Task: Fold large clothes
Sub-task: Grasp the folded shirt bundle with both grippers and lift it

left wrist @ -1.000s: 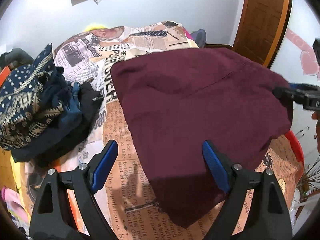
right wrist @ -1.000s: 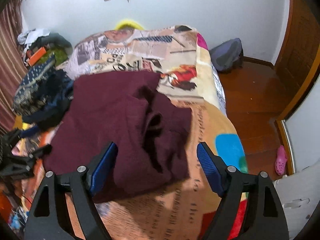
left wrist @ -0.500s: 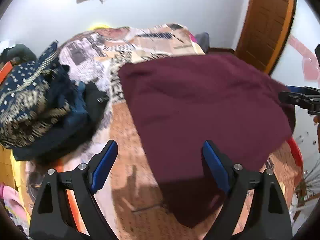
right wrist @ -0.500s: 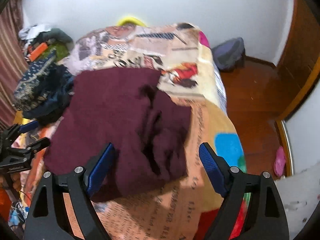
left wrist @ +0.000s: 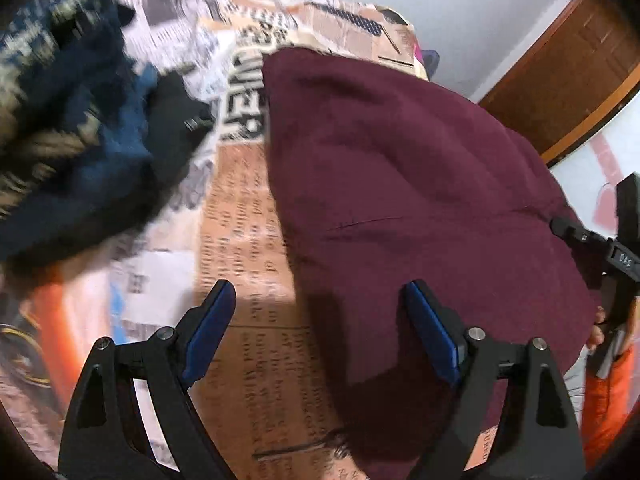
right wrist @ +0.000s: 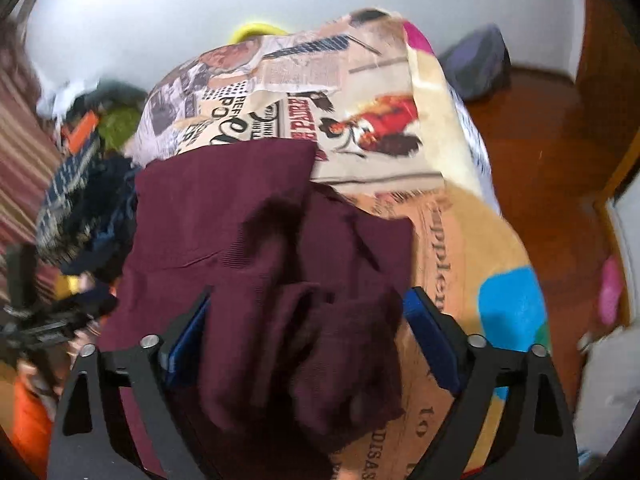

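— Where does the maroon garment point(left wrist: 404, 208) lie, and how much free room is around it?

— It is spread on the bed cover point(left wrist: 248, 264) with newspaper print. On its left edge a bare strip of cover runs between it and the pile of dark blue patterned clothes point(left wrist: 76, 120). Its right edge comes near the side of the bed, above the wooden floor point(right wrist: 552, 148).

— What about the cloth itself?

— Soft, finely ribbed knit. The left part is flat; the right part is bunched into thick folds point(right wrist: 320, 320).

— And the fingers?

— The left gripper point(left wrist: 316, 328) stands wide, over the near left edge, holding nothing. The right gripper point(right wrist: 304, 332) is opening around the bunched fold; the pads seem not to press, but blur makes it uncertain.
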Available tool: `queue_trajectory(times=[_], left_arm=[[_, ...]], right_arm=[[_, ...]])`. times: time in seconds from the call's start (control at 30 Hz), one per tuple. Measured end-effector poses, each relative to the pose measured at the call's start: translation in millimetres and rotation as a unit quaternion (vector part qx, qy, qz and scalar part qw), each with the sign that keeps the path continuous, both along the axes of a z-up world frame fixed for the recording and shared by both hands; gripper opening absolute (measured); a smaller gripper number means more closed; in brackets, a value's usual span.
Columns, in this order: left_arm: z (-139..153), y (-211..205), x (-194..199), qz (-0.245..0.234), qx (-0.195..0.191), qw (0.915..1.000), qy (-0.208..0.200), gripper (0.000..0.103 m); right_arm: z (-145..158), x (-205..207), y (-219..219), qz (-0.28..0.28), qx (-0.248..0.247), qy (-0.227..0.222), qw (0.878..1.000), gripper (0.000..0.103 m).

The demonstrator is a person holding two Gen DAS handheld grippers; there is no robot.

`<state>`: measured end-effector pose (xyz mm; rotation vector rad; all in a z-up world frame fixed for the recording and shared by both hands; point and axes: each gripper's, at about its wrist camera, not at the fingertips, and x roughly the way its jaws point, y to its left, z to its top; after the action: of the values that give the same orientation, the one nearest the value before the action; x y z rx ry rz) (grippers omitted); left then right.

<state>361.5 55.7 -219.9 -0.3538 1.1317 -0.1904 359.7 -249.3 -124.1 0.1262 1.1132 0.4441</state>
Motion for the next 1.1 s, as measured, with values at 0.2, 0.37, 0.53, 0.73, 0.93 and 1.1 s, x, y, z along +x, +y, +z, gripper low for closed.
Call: queue_trajectory(times=[0.2, 0.37, 0.53, 0.73, 0.93, 1.1], left_arm=[[-20.2, 5.2, 19.3, 0.007, -0.087, 0.9957, 0.030, 0.087], [-31.2, 2.1, 30.7, -0.003, -0.138, 0.9898, 0.038, 0.087], [-41.6, -6.7, 47.1, -0.019, -0.163, 0.9858, 0.037, 0.090], [-38.9, -15.1, 50.4, -0.014, -0.149, 0.9881, 0.037, 0.091], [-18.6, -9.4, 34.3, -0.005, -0.145, 0.9893, 0.014, 0.058], [26.7, -15.5, 20.1, -0.023, -0.114, 0.9929, -0.025, 0.036]], right_arm=[[-15.9, 7.0, -13.3, 0.009, 0.022, 0.029, 0.999, 0.103], [-28.4, 22.5, -17.8, 0.016, 0.071, 0.076, 0.994, 0.103], [-49.5, 41.4, -20.7, 0.007, 0.144, 0.155, 0.977, 0.103], [-43.5, 45.9, -10.0, 0.019, 0.141, 0.152, 0.978, 0.099], [-25.7, 35.4, -12.6, 0.008, 0.135, 0.138, 0.981, 0.061], [-5.8, 29.5, -7.3, -0.009, 0.128, 0.133, 0.983, 0.039]])
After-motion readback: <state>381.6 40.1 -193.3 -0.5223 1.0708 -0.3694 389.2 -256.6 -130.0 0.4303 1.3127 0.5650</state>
